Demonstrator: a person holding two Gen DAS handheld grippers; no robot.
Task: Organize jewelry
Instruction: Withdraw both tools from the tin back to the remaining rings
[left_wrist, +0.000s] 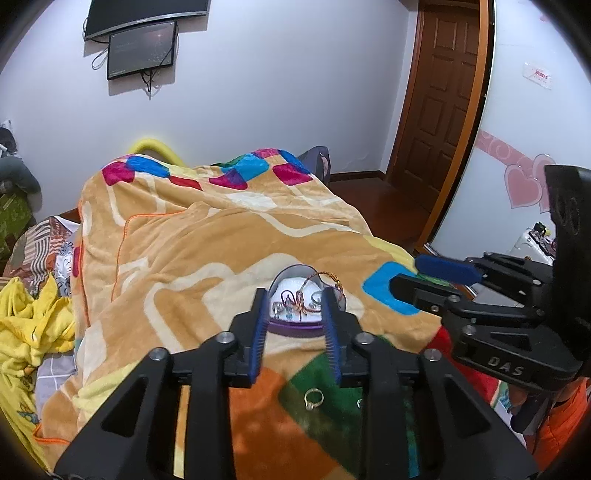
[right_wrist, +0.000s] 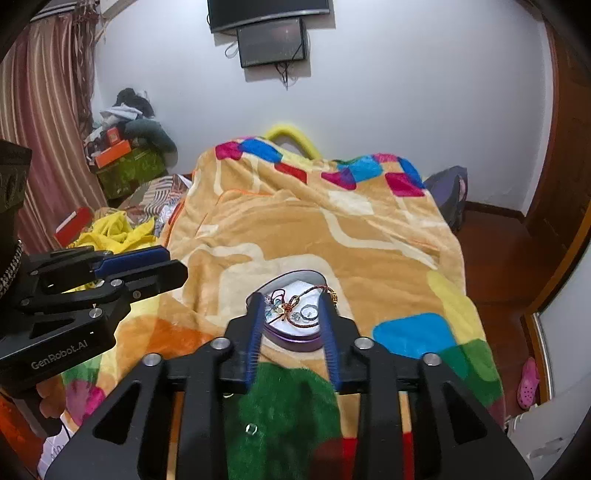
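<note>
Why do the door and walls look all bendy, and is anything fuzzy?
Left wrist view: the fisheye lens bows the door and darkens the corners. Right wrist view: same bending, and the blanket nearest the lens is blurry, while the jewelry box looks sharper.

A purple heart-shaped jewelry box with a white lining sits open on the tan fleece blanket, its lid standing upright at the back. Inside the box lie a red-and-gold braided cord bracelet, whose loop rises over the box's right rim, a dark purple cord loop toward the back left, small pale-blue stone pieces at the left, and a clear glassy ring at the right. In front of the box, apart from it on the blanket's green patch, a gold ring lies flat. Just to that ring's right lies a small silver piece, too small to identify.
</note>
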